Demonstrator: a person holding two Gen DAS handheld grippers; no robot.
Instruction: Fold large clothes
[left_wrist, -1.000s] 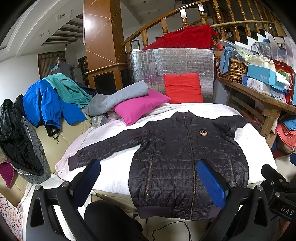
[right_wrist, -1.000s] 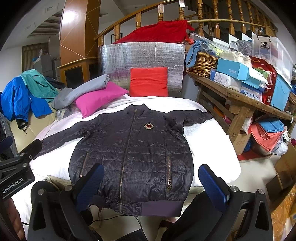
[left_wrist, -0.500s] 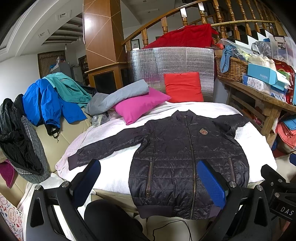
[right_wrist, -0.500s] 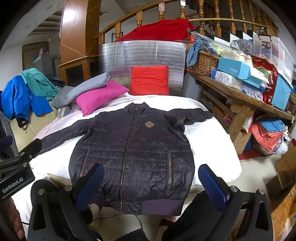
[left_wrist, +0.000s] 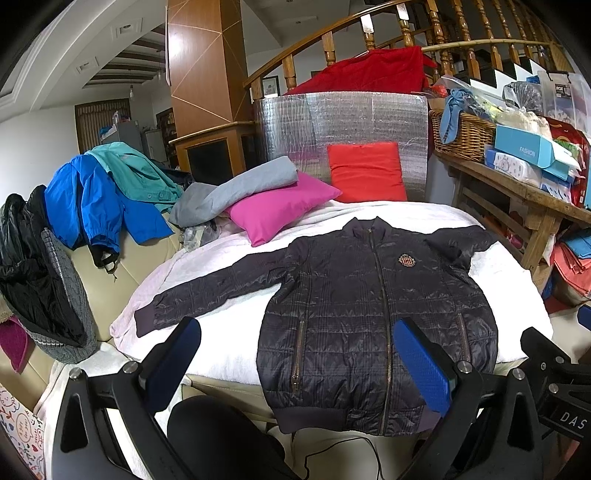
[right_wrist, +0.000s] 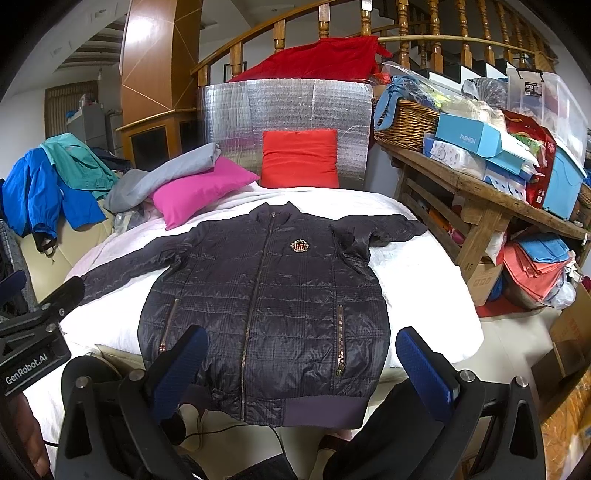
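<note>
A dark quilted jacket (left_wrist: 373, 310) lies front up and zipped on a white bed (left_wrist: 229, 347). It also shows in the right wrist view (right_wrist: 269, 306). Its left sleeve (left_wrist: 207, 291) stretches out flat; its right sleeve (right_wrist: 373, 230) is bent and bunched near the shoulder. The hem (right_wrist: 295, 408) hangs over the bed's near edge. My left gripper (left_wrist: 299, 354) is open and empty, held above the near edge, short of the jacket. My right gripper (right_wrist: 303, 362) is open and empty, in front of the hem.
A pink pillow (left_wrist: 280, 206), a grey cloth (left_wrist: 236, 190) and a red cushion (left_wrist: 365, 171) lie at the bed's head. Jackets are heaped on a sofa (left_wrist: 85, 206) at the left. A cluttered wooden bench (right_wrist: 476, 184) stands at the right. A cable (right_wrist: 221, 430) runs on the floor.
Both views have shifted very slightly; the jacket and both open grippers stay as they were.
</note>
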